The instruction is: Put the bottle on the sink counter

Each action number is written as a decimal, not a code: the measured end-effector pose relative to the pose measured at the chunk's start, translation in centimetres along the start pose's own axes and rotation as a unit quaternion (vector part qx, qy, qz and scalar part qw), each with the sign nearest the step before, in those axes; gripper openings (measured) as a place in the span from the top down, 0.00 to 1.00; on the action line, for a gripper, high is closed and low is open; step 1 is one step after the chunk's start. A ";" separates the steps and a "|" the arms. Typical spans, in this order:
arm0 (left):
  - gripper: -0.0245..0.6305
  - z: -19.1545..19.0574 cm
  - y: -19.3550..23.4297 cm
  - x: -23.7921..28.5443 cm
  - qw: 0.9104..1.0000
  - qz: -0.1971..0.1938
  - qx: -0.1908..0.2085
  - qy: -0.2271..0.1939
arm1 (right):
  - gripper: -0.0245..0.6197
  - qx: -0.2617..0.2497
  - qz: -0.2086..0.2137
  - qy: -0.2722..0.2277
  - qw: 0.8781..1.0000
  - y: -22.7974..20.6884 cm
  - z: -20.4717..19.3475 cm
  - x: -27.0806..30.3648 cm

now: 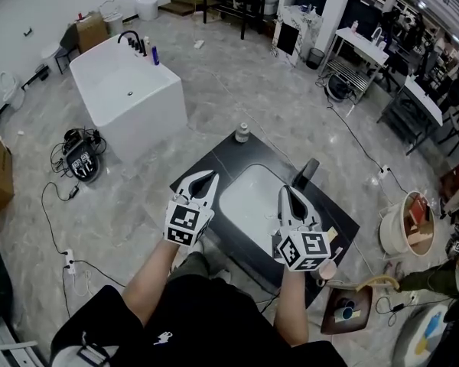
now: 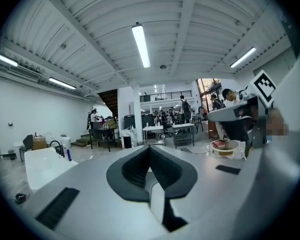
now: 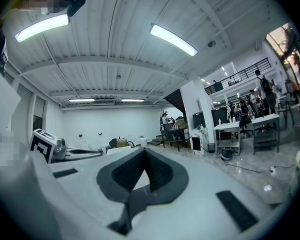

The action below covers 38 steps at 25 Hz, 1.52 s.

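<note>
Small pale bottle with a grey cap (image 1: 242, 133) stood upright on the far corner of the black sink counter (image 1: 214, 157), apart from both grippers. Beyond it, the white rectangular bathtub (image 1: 130, 90) stood on the grey marble floor (image 1: 237, 90), well apart from the counter. The white oval basin (image 1: 249, 201) lay sunk in the middle of the counter, with the black faucet (image 1: 306, 173) at its right side. The left gripper (image 1: 211, 177) and the right gripper (image 1: 284, 192) were held above the near part of the counter, one at each side of the basin. Both had their jaws pressed together with nothing between them.
</note>
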<state>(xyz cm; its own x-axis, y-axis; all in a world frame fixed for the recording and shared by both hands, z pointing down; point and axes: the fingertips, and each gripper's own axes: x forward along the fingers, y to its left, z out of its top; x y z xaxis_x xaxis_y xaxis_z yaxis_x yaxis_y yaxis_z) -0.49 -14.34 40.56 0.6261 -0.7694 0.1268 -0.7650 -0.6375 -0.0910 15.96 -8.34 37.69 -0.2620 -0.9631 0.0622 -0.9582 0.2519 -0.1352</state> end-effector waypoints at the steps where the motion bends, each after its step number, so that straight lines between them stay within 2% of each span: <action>1: 0.96 0.3 -0.2 -0.3 1.000 0.000 0.000 -0.005 | 0.96 -0.001 -0.001 -0.001 1.000 0.1 0.1 -0.3; 9: 0.96 0.8 -0.9 -1.9 1.000 -0.006 0.016 -0.010 | 0.96 -0.009 0.004 -0.008 1.000 0.8 0.8 -1.4; 19: 0.96 1.8 -0.6 -3.1 0.999 0.010 0.025 -0.033 | 0.96 -0.027 -0.010 -0.012 1.000 1.0 1.1 -2.2; 28: 0.96 1.6 -0.1 -2.8 0.999 0.026 0.032 -0.027 | 0.96 -0.029 -0.013 -0.009 0.999 1.0 1.0 -2.2; 38: 0.97 0.4 0.4 -1.5 0.999 0.029 0.019 -0.013 | 0.96 -0.031 -0.024 -0.002 0.999 0.2 0.4 -1.9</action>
<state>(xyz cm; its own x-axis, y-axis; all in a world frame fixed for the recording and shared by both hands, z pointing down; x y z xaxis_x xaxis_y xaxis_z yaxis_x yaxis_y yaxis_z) -1.65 -13.48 39.93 0.5843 -0.8060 0.0952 -0.7945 -0.5920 -0.1354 16.28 -6.48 37.11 -0.2144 -0.9747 0.0632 -0.9752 0.2099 -0.0698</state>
